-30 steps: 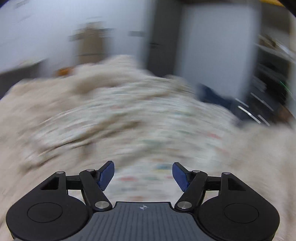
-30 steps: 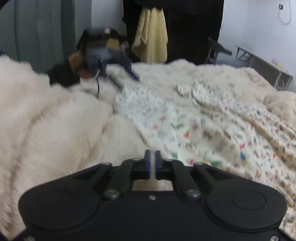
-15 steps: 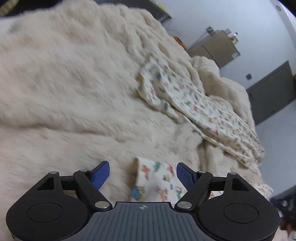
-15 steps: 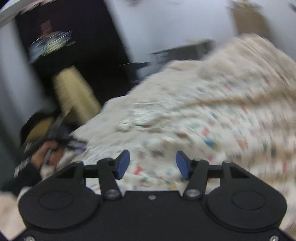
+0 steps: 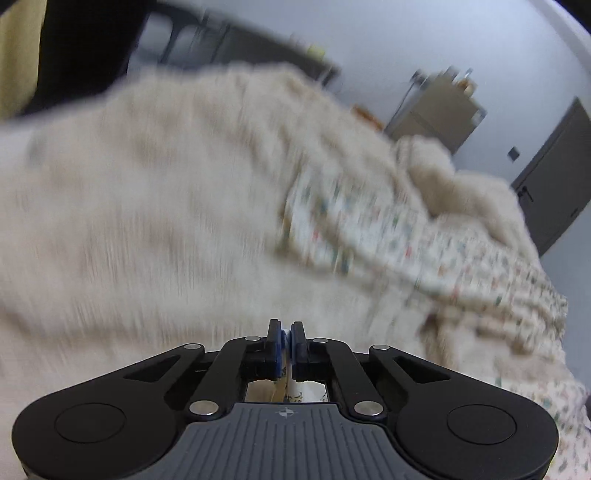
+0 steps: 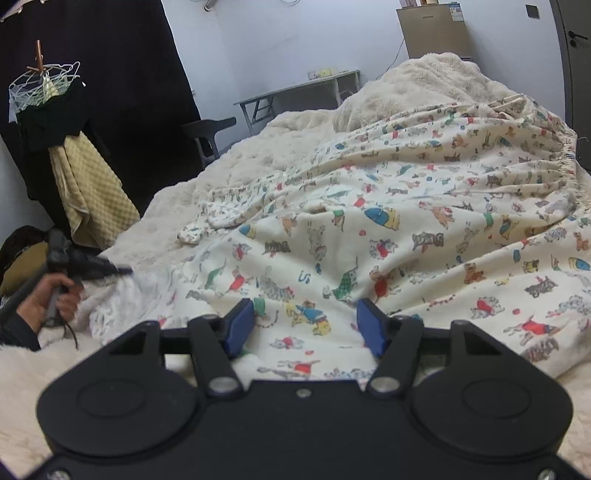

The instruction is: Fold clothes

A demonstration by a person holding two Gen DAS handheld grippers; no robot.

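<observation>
Right wrist view: the right gripper [image 6: 306,323] is nearest, its blue-padded fingers [image 6: 241,325] spread wide apart just above the near hem of the printed garment [image 6: 388,236], holding nothing. The garment, cream cloth with small coloured animal figures, lies spread across the fluffy cream blanket [image 6: 303,129] that covers the bed; its elastic gathered edge [image 6: 554,162] runs along the far right, and a narrow part with a cuff [image 6: 190,234] reaches toward the left. At the left edge of the same view a hand [image 6: 55,295] grips the left gripper [image 6: 122,270], whose tip meets a pale fold of cloth [image 6: 122,299] at the garment's left margin.

Left wrist view (motion-blurred): the left gripper [image 5: 285,334] has its fingers pressed together on a thin strip of the printed garment [image 5: 369,225], which shows between the pads and below them. Beyond it the blanket [image 5: 147,184] fills the left and centre, with the rest of the garment bunched at the right.

Farther back, right wrist view: a yellow waffle towel [image 6: 92,192] hangs at the left under dark clothing [image 6: 51,122] and a hanger rack [image 6: 40,81]; a dark chair [image 6: 207,133] and a folding worktop [image 6: 295,92] stand by the wall; a beige cabinet [image 6: 436,31] and a dark door [image 6: 576,55] lie at the far right.
</observation>
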